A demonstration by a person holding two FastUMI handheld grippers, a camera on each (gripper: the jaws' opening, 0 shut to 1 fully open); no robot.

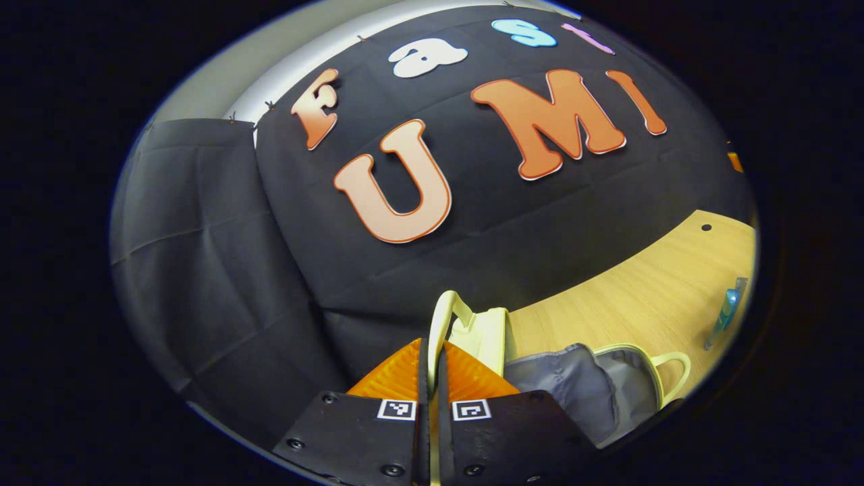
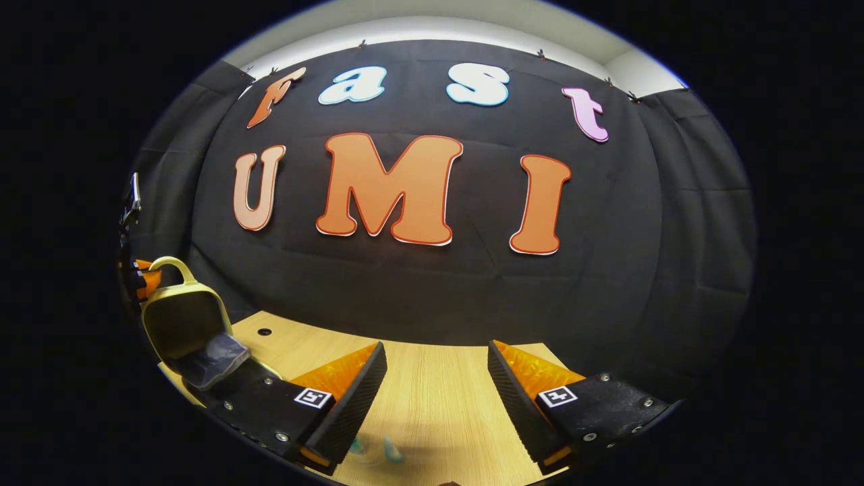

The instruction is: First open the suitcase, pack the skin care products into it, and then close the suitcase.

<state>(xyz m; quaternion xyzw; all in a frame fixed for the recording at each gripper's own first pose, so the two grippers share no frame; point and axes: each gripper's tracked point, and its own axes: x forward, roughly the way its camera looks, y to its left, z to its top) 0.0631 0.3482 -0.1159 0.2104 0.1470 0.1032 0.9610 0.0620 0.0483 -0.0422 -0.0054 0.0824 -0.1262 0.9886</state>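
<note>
On the bench (image 1: 648, 283) the suitcase (image 1: 587, 385) lies open, its lid (image 2: 179, 317) raised, with the left tongs (image 1: 433, 351) clamped on the lid's cream handle (image 1: 442, 317). The right tongs (image 2: 435, 378) hang well apart, spread wide over bare wood. A bluish thing (image 1: 725, 314), perhaps a skin care product, lies near the bench's edge.

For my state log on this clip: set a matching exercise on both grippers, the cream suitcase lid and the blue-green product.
1. left gripper
2. right gripper
3. cream hard-shell suitcase lid
4. blue-green translucent skin care item

A. open above the light wooden table
B. lying on the table
C. raised upright
D. shut on the lid's cream loop handle

Pairs: 1-D, 2-A, 3-C, 4-B
</note>
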